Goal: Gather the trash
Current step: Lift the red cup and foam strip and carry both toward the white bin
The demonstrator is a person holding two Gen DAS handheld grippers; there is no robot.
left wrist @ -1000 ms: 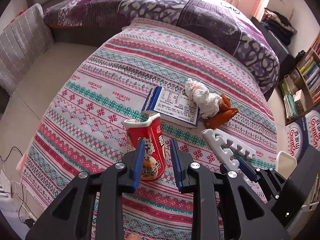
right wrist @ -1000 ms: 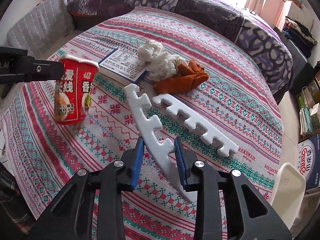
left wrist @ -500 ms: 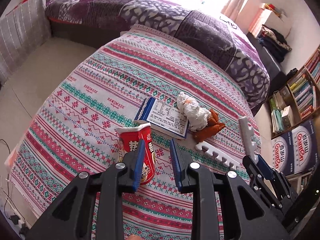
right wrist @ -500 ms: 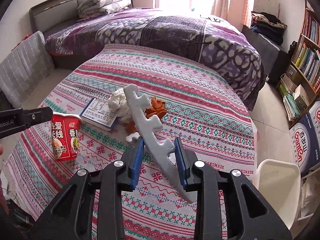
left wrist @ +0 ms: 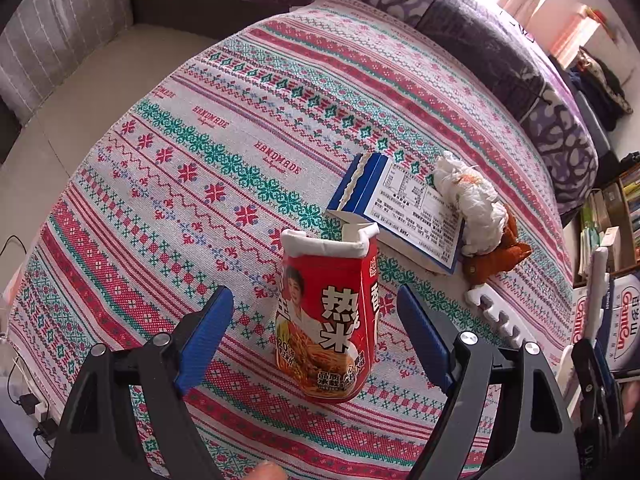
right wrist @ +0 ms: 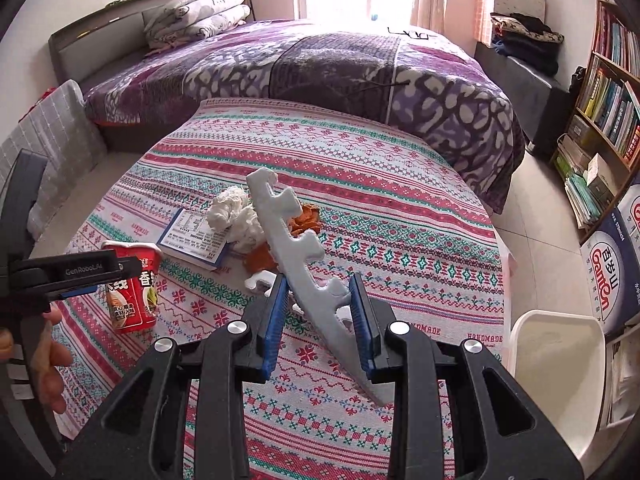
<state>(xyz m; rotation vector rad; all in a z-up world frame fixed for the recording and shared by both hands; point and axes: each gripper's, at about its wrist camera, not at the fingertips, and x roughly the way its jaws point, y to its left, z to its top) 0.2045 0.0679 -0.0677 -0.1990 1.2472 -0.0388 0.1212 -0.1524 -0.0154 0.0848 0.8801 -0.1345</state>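
Observation:
A crushed red noodle cup (left wrist: 330,316) stands upright on the patterned cloth (left wrist: 224,128). My left gripper (left wrist: 316,330) is open, its blue pads on either side of the cup and apart from it. My right gripper (right wrist: 318,314) is shut on a white notched foam strip (right wrist: 294,248) and holds it above the cloth. A second foam strip (left wrist: 498,316) lies on the cloth. A blue and white box (left wrist: 404,204), a crumpled white tissue (left wrist: 470,204) and an orange scrap (left wrist: 494,258) lie beyond the cup.
A white bin (right wrist: 558,364) stands on the floor off the cloth's right edge. A bed with a purple quilt (right wrist: 328,64) lies behind. Bookshelves (right wrist: 608,88) and a carton (right wrist: 614,264) are at the right. A grey cushion (left wrist: 52,32) is at the left.
My left gripper has opened wide and moved in around the noodle cup. My right gripper has lifted the foam strip off the cloth and holds it higher.

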